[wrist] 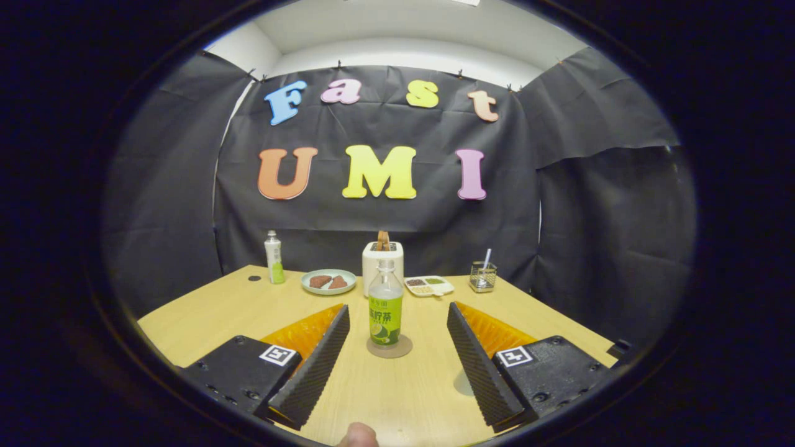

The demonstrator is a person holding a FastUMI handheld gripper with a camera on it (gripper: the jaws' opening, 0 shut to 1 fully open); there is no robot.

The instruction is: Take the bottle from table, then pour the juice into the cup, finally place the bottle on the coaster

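I am holding my gripper with its two fingers spread wide apart, grasping nothing. Standing upright just ahead of them, centred in the gap, is the bottle, clear with a green label and no cap visible on its neck. It is sitting on a round brown coaster on the wooden table. Directly behind the bottle, farther away, a white toaster is holding a slice of bread. To its left a plate with brown food is lying, and farther left a second small bottle is standing. To the toaster's right are a divided tray and a wire holder. My fingertip is showing nearest me.
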